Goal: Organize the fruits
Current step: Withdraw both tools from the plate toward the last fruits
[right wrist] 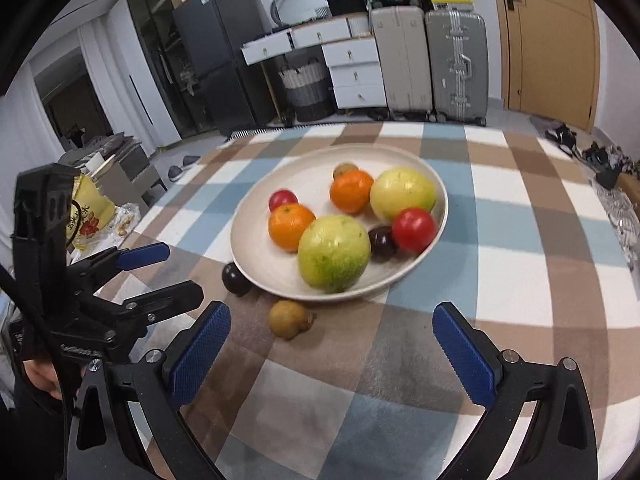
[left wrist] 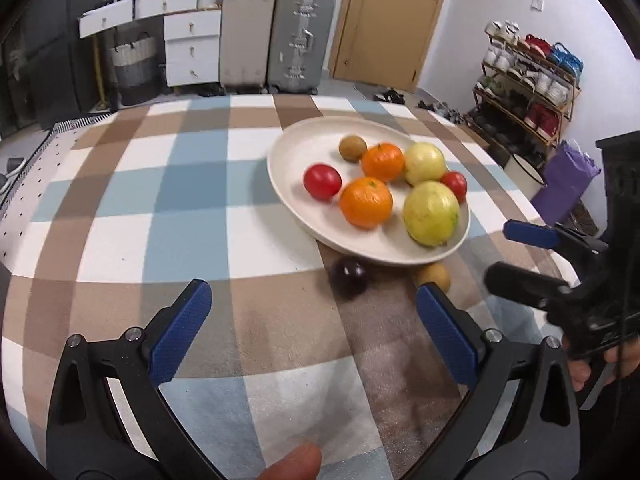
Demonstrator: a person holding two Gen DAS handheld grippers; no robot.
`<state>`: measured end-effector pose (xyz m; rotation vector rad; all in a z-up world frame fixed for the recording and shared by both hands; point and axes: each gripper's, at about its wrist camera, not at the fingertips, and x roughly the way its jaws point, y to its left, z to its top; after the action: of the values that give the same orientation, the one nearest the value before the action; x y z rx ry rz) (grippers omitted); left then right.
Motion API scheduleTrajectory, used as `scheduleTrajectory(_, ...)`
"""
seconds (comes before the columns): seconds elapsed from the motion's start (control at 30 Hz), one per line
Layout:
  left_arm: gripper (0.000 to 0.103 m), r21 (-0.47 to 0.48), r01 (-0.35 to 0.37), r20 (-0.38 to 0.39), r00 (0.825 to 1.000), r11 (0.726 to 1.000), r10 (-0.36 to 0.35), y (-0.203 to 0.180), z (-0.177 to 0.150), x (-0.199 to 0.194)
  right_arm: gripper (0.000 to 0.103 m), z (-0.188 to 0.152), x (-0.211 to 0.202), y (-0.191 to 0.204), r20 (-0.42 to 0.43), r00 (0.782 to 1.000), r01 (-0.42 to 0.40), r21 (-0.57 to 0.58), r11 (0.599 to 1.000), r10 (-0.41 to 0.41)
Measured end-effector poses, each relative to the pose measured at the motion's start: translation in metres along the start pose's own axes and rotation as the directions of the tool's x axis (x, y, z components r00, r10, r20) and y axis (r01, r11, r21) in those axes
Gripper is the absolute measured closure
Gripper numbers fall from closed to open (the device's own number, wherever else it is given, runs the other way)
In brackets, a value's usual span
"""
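So both grippers are spread wide with nothing in them: the left black gripper with blue ribbed pads (left wrist: pixel 314 334) and the right black gripper with blue ribbed pads (right wrist: pixel 332 354) hang over the checked blue, brown and white tablecloth (right wrist: pixel 520 280), short of the fruit. Most of it sits in the wide cream shallow plate (right wrist: pixel 280 272) — 2 oranges, 2 yellow-green guavas, 2 red tomatoes, a kiwi and a dark plum. The leftovers are the round dark purple plum (right wrist: pixel 236 279), touching the plate's near rim, and the fuzzy brown kiwi (right wrist: pixel 289 319) just beside it on the cloth. What I'd worry about: both are round and smooth, so a pinch off-centre could squirt them out and they'd roll across the cloth. The plum is tucked against the rim, so a finger going in could bump the plate and send the piled fruit rolling. And the 2 grippers are close together — reaching at once risks a clash.
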<state>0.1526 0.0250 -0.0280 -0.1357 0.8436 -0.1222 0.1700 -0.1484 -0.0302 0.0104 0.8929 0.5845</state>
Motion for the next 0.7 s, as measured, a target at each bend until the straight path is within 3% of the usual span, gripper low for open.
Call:
scheduleTrajectory(0.2,0.001,0.031,-0.062,-0.031,0.998,0.998,0.063,-0.006,-0.004,0.011,0.001,-0.005,0.015,0.005,-0.048,0.997,0.062,-0.024,0.998,-0.063)
scheduleTrajectory(0.4,0.003,0.06,-0.084,-0.032,0.996,0.995,0.086,-0.01,-0.006,0.015,0.002,-0.007,0.025,0.012,-0.075,0.995,0.061,-0.054,0.997,-0.065)
scheduleTrajectory(0.47,0.003,0.062,-0.096,-0.036,0.995,0.993,0.098,-0.008,-0.005,0.017,0.007,-0.007,0.027,0.015,-0.083,0.994,0.07,-0.064,0.996,-0.075)
scheduleTrajectory(0.57,0.003,0.036,-0.097,-0.049,0.994,0.995,0.099,0.0,-0.005,0.02,0.025,-0.007,0.032,0.014,-0.105,0.992,0.067,-0.059,0.996,-0.073)
scheduleTrajectory(0.7,0.003,0.006,-0.121,-0.042,0.992,0.993,0.121,0.009,-0.003,0.02,0.031,-0.005,0.034,0.02,-0.11,0.992,0.053,-0.078,0.996,-0.061)
